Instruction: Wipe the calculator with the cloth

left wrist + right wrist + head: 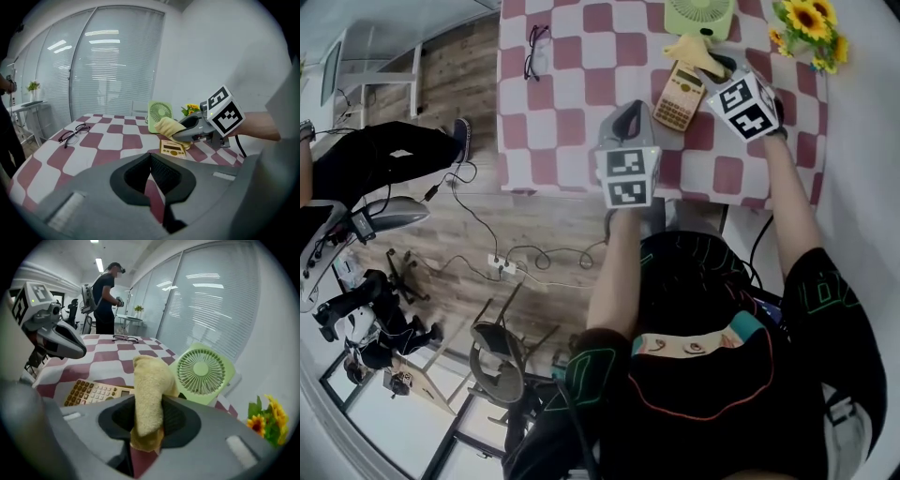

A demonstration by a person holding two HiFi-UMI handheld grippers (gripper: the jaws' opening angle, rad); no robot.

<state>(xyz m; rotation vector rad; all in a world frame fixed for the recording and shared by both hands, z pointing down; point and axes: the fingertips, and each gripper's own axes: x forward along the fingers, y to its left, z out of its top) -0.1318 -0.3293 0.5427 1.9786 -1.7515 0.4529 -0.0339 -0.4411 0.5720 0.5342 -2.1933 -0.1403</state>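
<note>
A tan calculator [680, 96] lies flat on the checkered table [567, 103], its display end toward the fan. My right gripper [717, 64] is shut on a folded yellow cloth [692, 52], which hangs just past the calculator's far end. In the right gripper view the cloth [149, 394] stands pinched between the jaws, with the calculator [96, 391] to its left. My left gripper [630, 111] hovers by the calculator's near left side, jaws closed with nothing in them. In the left gripper view, past that gripper [151, 164], I see the calculator [173, 148] and the cloth [169, 126].
A green desk fan [701, 14] stands just behind the cloth. Sunflowers [806, 28] sit at the table's far right corner and black glasses [534, 49] at the far left. A person [105, 291] stands across the room. Cables and chairs lie on the floor [516, 258].
</note>
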